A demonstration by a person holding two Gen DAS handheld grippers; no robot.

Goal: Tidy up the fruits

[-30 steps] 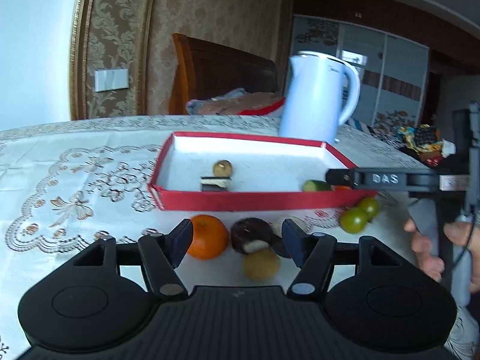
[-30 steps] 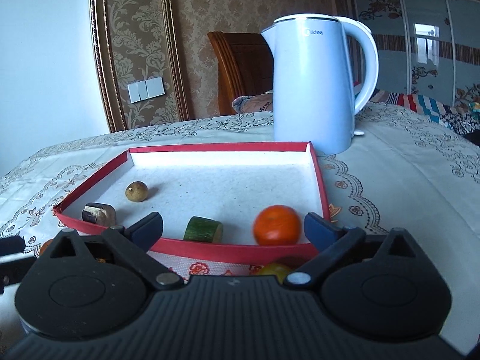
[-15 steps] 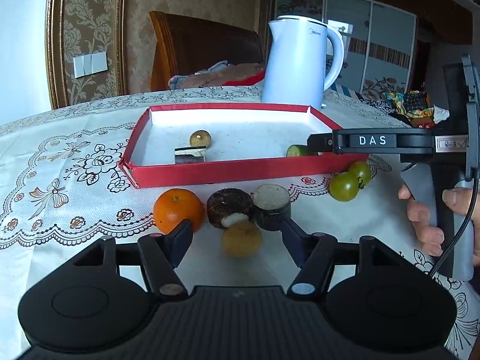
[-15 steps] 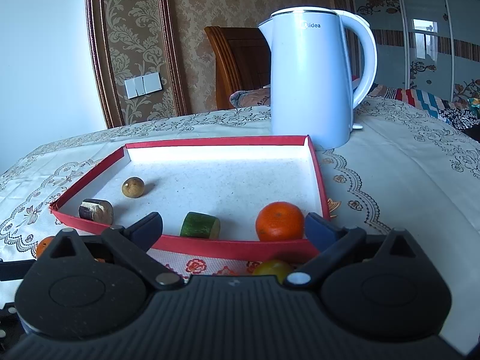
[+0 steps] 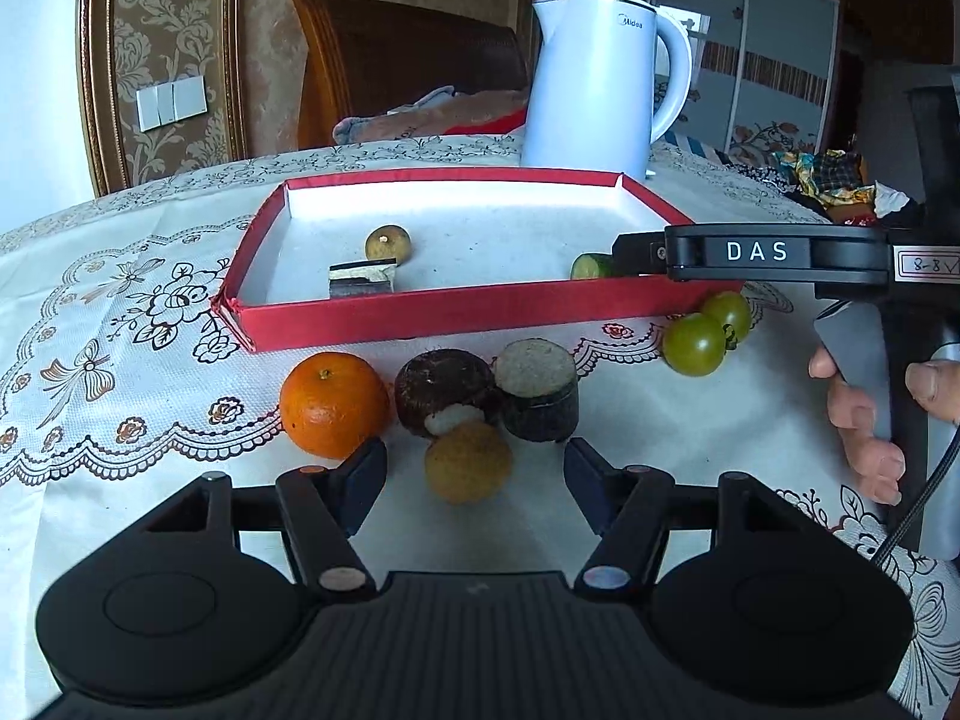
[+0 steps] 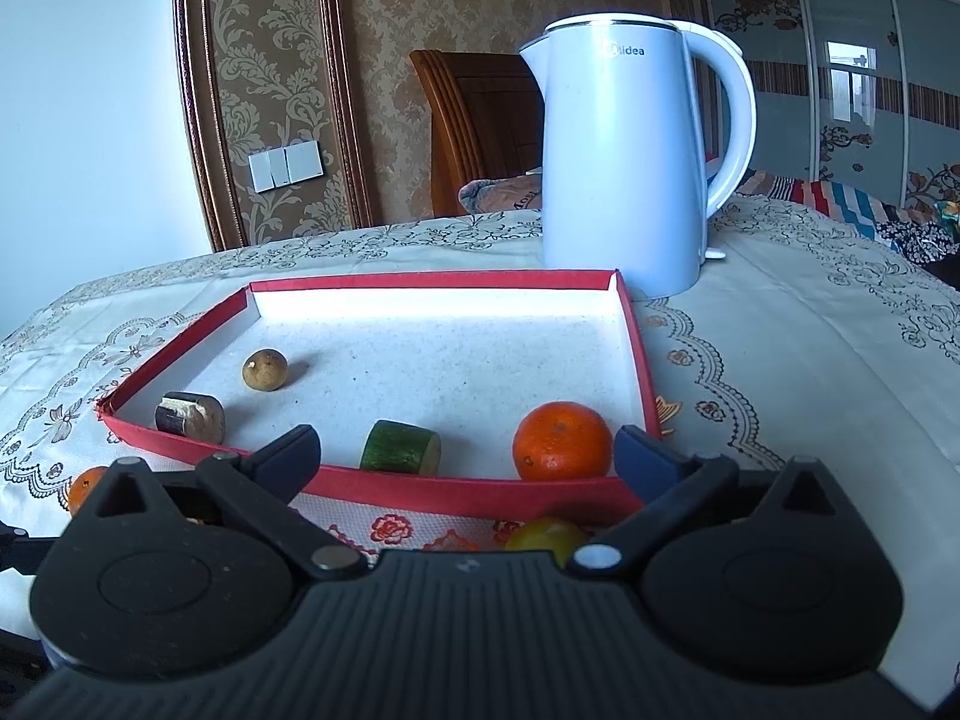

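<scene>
A red tray (image 5: 456, 312) (image 6: 456, 489) holds a small brown fruit (image 5: 388, 243) (image 6: 264, 369), a dark cut piece (image 5: 362, 280) (image 6: 191, 417), a cucumber piece (image 5: 591, 266) (image 6: 401, 447) and an orange (image 6: 562, 441). In front of the tray lie an orange (image 5: 333, 404), a dark round fruit (image 5: 445, 391), a dark cut cylinder (image 5: 539, 390), a yellow fruit (image 5: 468, 463) and two green tomatoes (image 5: 705, 333). My left gripper (image 5: 474, 480) is open and empty, its fingers either side of the yellow fruit. My right gripper (image 6: 465, 459) is open and empty at the tray's near edge.
A white kettle (image 5: 603, 78) (image 6: 636, 162) stands behind the tray on the lace tablecloth (image 5: 108, 324). A wooden chair (image 5: 390, 60) is at the table's far side. The right gripper's body (image 5: 780, 252) and the hand holding it are at the right in the left wrist view.
My left gripper has pulled back and risen, so the fruits in front of the tray show more fully. The right gripper has risen slightly. The fruits have not moved.
</scene>
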